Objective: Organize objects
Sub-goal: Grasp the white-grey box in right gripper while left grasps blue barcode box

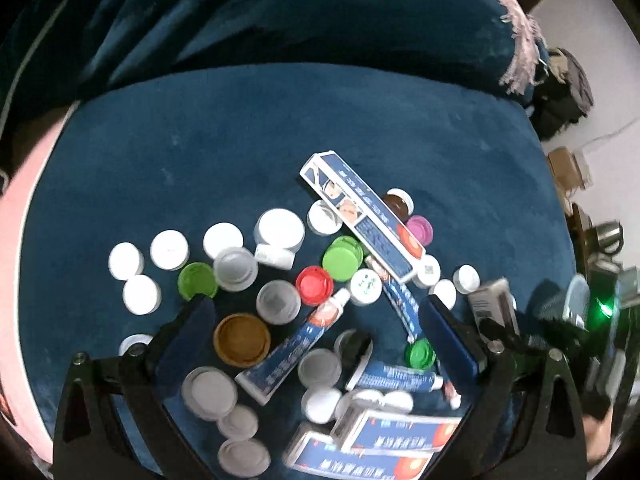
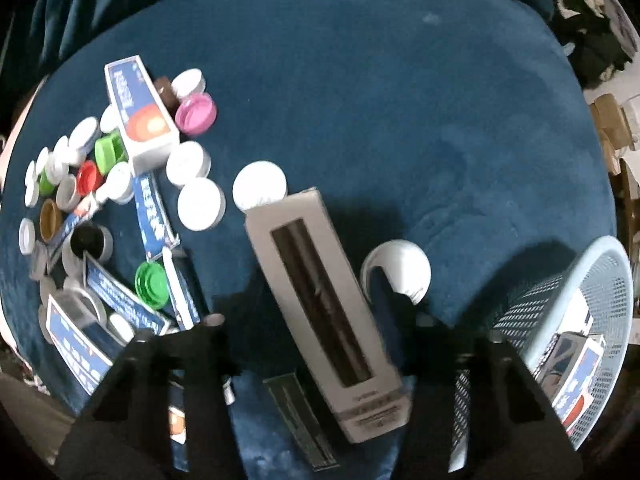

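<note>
While the right gripper (image 2: 316, 340) is clamping the light, stiff grey window box (image 2: 320, 304) across its narrow sides, the left gripper (image 1: 316, 320) is hanging released over the tubes

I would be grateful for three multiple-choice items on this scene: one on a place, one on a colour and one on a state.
1. The long grey box lies:
A. on the floor
B. between the fingers of the right tool
C. against a wall

2. The cap beside the brown bottle is:
A. pink
B. yellow
C. black

3. The left tool is:
A. shut tight
B. open, gripping nothing
C. out of view

Answers:
1. B: the right wrist view shows a finger on each side of the box.
2. A: it is plainly pink.
3. B: its fingers stand wide apart above the clutter.
</note>
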`<action>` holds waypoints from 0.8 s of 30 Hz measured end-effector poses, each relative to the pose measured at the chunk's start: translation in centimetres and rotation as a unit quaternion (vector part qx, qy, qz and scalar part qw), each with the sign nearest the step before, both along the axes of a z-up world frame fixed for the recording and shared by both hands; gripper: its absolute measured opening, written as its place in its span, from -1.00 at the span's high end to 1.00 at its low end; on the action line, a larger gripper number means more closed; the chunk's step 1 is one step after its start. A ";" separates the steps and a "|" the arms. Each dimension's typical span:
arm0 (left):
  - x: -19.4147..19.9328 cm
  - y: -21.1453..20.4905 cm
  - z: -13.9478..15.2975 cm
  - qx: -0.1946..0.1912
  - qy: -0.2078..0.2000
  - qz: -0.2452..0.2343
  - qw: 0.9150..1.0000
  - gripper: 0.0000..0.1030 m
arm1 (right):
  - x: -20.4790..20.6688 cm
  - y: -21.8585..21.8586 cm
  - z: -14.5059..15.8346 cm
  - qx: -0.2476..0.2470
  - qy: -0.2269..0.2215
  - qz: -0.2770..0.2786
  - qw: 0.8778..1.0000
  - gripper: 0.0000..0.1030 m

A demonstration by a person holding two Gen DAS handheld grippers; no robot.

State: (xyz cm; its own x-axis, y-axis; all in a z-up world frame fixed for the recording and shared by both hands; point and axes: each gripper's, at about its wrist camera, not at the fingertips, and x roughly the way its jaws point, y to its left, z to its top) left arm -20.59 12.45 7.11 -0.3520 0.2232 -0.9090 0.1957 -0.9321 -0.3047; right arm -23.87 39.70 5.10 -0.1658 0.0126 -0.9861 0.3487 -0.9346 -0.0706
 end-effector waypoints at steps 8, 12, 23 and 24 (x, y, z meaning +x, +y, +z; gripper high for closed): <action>-4.2 1.5 -2.6 0.029 0.007 0.067 0.997 -0.97 | -0.3 0.9 3.0 -0.087 0.048 -0.046 0.994 0.20; -5.5 2.7 -4.0 0.042 -0.002 0.085 0.995 -0.88 | -0.2 1.3 2.4 -0.101 0.036 -0.053 0.993 0.20; -5.9 4.9 -5.4 0.042 0.002 0.047 0.998 0.31 | -1.0 1.1 1.9 -0.107 0.031 -0.046 0.993 0.19; -5.8 4.8 -5.3 0.047 0.002 0.046 0.998 0.32 | -1.2 0.9 1.6 -0.108 0.026 -0.048 0.993 0.19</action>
